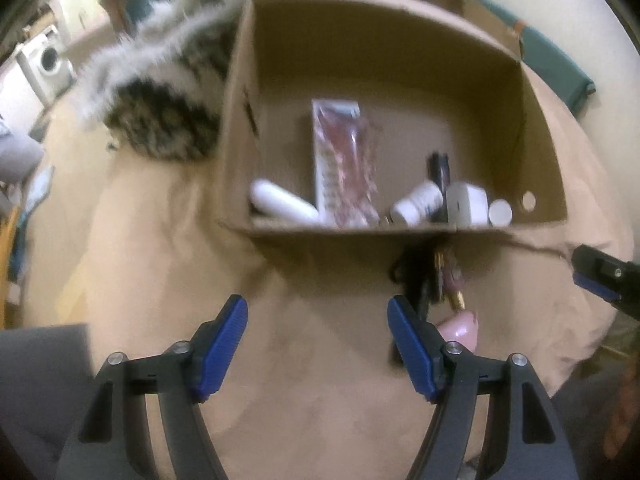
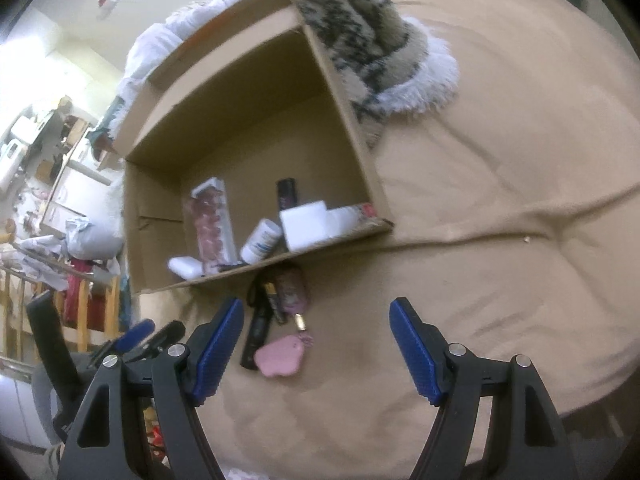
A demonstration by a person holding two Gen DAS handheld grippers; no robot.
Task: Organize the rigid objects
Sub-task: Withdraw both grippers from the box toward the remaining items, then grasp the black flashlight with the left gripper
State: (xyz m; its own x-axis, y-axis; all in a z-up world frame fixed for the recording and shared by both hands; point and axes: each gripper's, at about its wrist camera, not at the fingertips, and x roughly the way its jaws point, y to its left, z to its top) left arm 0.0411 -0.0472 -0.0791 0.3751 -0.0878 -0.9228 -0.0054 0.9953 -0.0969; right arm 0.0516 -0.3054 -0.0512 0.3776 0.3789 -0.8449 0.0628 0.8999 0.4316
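Several loose items: a small cluster lies on the tan bedspread, just outside the near wall of the cardboard box, so it is probably next to be packed.
Cluster contents: a pink soft-edged tag, a black tube-like stick, a dark patterned pouch and a small brass-coloured end; they touch or overlap, and I cannot tell whether they are linked as one keyring.
Already boxed: a pink-printed packet, a white pill bottle, a white cylinder, a white block and a dark tube sit crowded against the near wall.
Right gripper: jaws spread wide and empty, hanging above the bedspread, the cluster beside its left pad, which suits a coming grab.
Left gripper: also spread and holding nothing, aimed at the box front, the pink tag peeking past its right pad.
Beyond: a fringed animal-print throw leans on the box's far side.
Risk, as a judgement: overlapping pieces may come up together or slip.
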